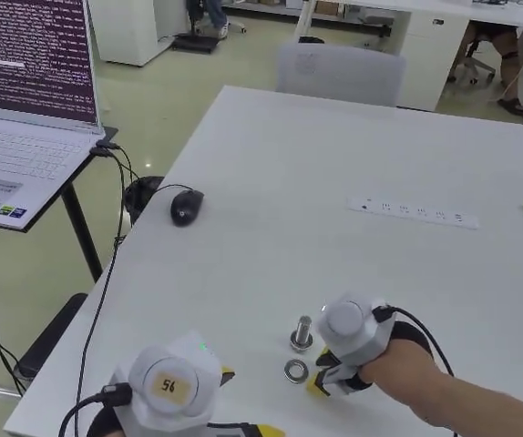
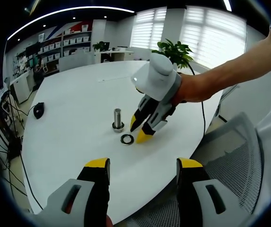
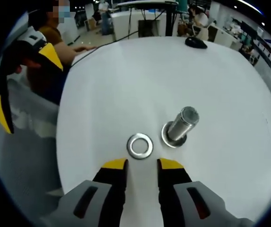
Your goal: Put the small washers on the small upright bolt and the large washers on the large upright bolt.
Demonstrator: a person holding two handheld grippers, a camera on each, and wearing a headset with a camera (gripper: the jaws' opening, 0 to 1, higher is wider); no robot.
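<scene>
A steel bolt (image 1: 302,333) stands upright on the white table (image 1: 316,182), with a ring at its foot. One loose washer (image 1: 296,370) lies flat just in front of it. My right gripper (image 1: 321,382) is tilted down beside that washer. In the right gripper view the washer (image 3: 140,145) lies just ahead of my right gripper (image 3: 142,164), whose jaws stand a little apart with nothing between them; the bolt (image 3: 180,125) is to the right. My left gripper (image 2: 143,165) is open and empty, back from the bolt (image 2: 117,118) and the washer (image 2: 127,139).
A black mouse (image 1: 186,206) and a white power strip (image 1: 414,212) lie farther out on the table. A laptop (image 1: 25,109) sits on a side stand at the left, with cables hanging. A grey chair (image 1: 339,73) stands at the far edge.
</scene>
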